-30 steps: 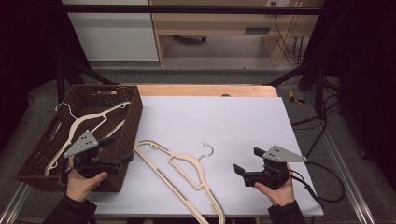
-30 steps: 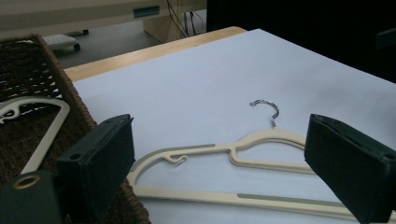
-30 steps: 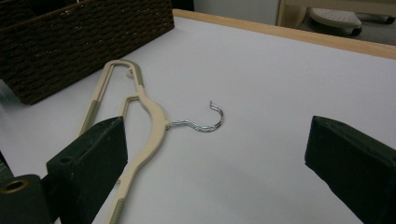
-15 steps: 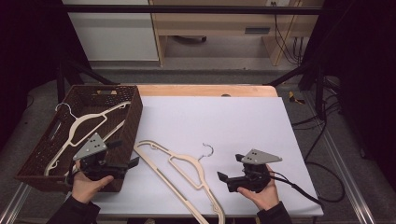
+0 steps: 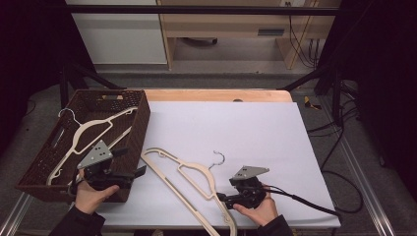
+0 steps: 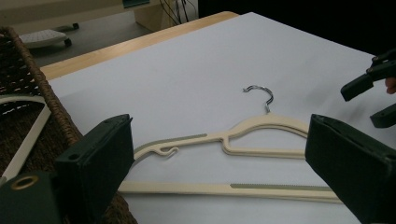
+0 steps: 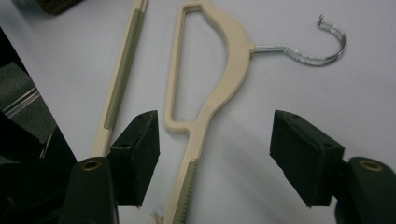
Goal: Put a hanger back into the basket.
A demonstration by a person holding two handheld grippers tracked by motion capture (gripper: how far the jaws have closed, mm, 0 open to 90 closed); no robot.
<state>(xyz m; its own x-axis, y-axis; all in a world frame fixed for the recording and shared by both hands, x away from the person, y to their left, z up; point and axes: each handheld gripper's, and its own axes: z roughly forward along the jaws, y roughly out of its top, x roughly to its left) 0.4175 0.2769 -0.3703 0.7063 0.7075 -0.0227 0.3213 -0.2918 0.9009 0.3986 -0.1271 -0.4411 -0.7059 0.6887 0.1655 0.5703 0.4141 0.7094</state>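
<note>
— Where's the hanger (image 5: 189, 178)?

— Flat on the table (image 5: 255, 128), beside the basket (image 5: 142, 115). My right gripper (image 7: 215, 156) has just been closing, the shoulder between its jaws, untouched; the left gripper (image 6: 217, 175) gapes wide.

— Handling?

— Probably light, stiff, slick. I'd pinch the ribbed shoulder strip.

Hanger (image 5: 189, 179) on table (image 5: 255, 128), basket (image 5: 49, 157) left, holding another hanger (image 5: 83, 132)

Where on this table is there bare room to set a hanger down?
Free: the white table between the basket and right edge, beyond the hook. Crowded: the near strip, with the hanger between both tongs, left and right.
</note>
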